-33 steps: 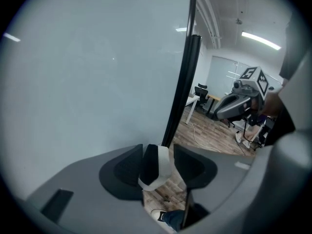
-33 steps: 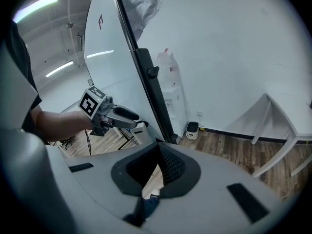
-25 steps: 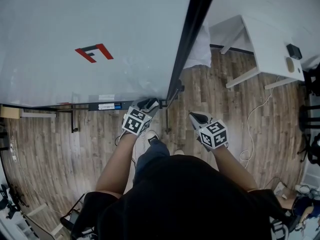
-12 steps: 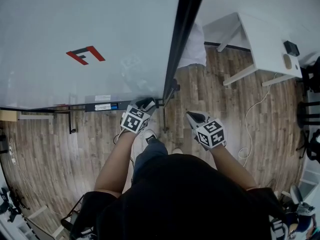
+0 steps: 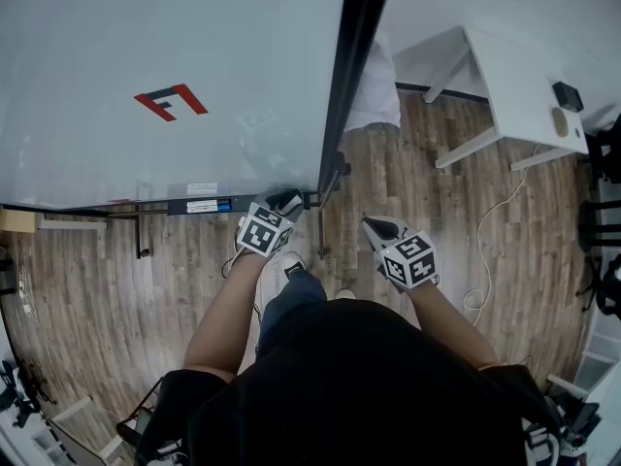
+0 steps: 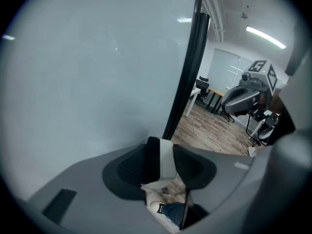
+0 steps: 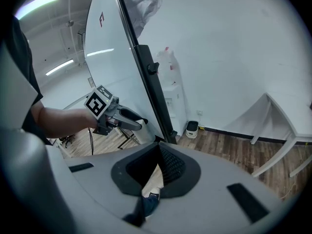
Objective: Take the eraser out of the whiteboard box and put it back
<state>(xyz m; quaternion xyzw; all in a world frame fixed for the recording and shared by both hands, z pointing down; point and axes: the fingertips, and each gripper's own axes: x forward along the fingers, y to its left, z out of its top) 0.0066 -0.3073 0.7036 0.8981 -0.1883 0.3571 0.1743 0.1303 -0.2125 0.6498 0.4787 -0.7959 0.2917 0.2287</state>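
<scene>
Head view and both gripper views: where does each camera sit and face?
Head view: on the person's head, looking steeply down at whiteboard and floor; shows forearms, left gripper, right gripper.
Left gripper view: on that gripper, facing the whiteboard; jaws closing on the eraser.
Right gripper view: on that gripper, facing the wall; open jaws empty.
Shared: each gripper view shows the other gripper.

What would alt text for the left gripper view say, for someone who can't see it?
The left gripper, jaws closing, has a black-and-white eraser between them, close against a whiteboard. The board's black edge and a wooden floor lie to the right.
</scene>
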